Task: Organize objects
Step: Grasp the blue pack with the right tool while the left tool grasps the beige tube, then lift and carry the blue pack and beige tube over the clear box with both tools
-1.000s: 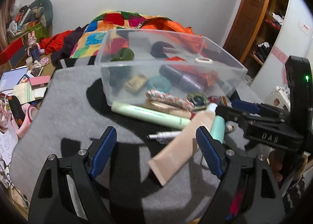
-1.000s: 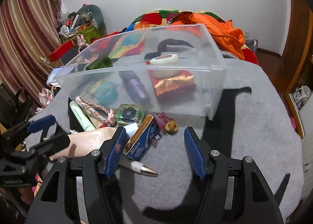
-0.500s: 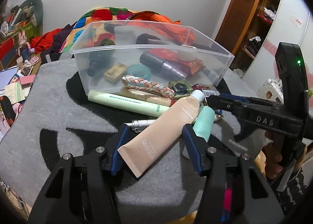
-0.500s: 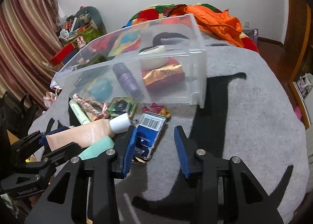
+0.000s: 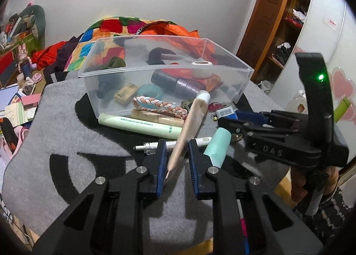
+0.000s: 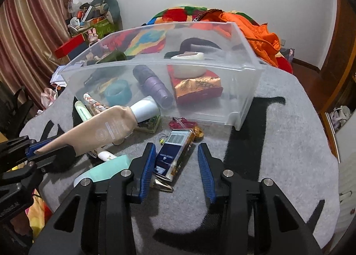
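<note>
Main risk, judged from the grip: the beige tube [image 5: 191,125] is pinched only at its flat crimped tail, cap end raised toward 12 o'clock, so it could be pivoted or slipped out when swung over the rim of the clear bin [image 5: 242,72]; the white pen [image 5: 175,144] lying under it and the mint tube [image 5: 217,149] just at 3 o'clock could be dragged along. The left hand-held gripper [image 5: 177,161] is seen nearly closed, jaws closing, with the tube's thin tail between the blue pads; the left pad is touching it, the right pad's contact cannot be told for sure. Second risk: the blue carton [image 6: 175,152] lies skewed between the right hand-held gripper [image 6: 176,166] pads, touching the left one only, so it could be twisted or pushed onto the gold clip beneath when squeezed. That gripper is about a quarter open, jaws closing, nothing clamped yet. Both items remain on the grey counter [image 6: 278,143], at 6 o'clock of the bin; the bin already holds several things.
</note>
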### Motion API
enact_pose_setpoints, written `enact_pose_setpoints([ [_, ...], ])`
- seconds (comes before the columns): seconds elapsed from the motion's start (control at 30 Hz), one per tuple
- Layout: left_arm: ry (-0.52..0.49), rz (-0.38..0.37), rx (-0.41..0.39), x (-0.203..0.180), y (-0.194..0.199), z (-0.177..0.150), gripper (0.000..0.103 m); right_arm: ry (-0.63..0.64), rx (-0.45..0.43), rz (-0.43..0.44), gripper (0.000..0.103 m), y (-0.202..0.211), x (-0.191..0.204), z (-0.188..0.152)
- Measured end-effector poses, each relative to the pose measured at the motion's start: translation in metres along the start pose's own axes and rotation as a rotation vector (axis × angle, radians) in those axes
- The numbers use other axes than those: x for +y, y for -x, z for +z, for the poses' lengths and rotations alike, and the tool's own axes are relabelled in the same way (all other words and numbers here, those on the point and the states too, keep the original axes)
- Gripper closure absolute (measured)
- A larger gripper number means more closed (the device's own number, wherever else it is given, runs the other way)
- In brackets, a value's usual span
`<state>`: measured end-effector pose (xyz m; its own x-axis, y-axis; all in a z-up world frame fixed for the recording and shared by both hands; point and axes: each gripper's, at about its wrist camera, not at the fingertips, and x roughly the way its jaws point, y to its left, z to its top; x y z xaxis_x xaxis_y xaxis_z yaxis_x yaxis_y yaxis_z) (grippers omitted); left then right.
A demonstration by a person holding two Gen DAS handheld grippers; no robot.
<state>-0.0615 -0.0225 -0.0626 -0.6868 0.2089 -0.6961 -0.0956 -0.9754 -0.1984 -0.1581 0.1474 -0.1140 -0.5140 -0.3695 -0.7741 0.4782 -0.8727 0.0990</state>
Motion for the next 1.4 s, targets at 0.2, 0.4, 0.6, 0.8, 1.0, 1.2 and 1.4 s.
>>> enact_pose_setpoints([
  [0.2, -0.045, -0.013, 0.023, -0.007, -0.009, -0.001, 0.084, -0.018, -0.008, 0.032, 0.08, 0.006, -0.008, -0.004],
  [0.4, -0.087, -0.022, 0.044, -0.016, -0.025, 0.003, 0.083, -0.013, 0.002, 0.024, 0.078, 0.004, -0.004, -0.003],
  [0.6, -0.1, -0.014, 0.035, -0.021, -0.025, -0.001, 0.092, -0.002, -0.009, 0.022, 0.086, 0.003, -0.002, -0.005],
  [0.8, -0.102, 0.009, 0.012, -0.021, -0.012, -0.004, 0.095, -0.02, -0.035, 0.034, 0.095, 0.014, -0.006, -0.007],
  [1.0, -0.095, 0.01, -0.031, -0.02, 0.008, -0.002, 0.095, -0.058, -0.073, 0.068, 0.096, 0.03, -0.013, -0.005],
  [1.2, -0.092, 0.006, -0.072, -0.022, 0.025, 0.005, 0.095, -0.039, -0.065, 0.062, 0.096, 0.029, -0.01, -0.002],
  [1.4, -0.089, 0.014, -0.112, -0.022, 0.035, 0.015, 0.095, -0.023, -0.04, 0.073, 0.094, 0.018, -0.004, -0.003],
])
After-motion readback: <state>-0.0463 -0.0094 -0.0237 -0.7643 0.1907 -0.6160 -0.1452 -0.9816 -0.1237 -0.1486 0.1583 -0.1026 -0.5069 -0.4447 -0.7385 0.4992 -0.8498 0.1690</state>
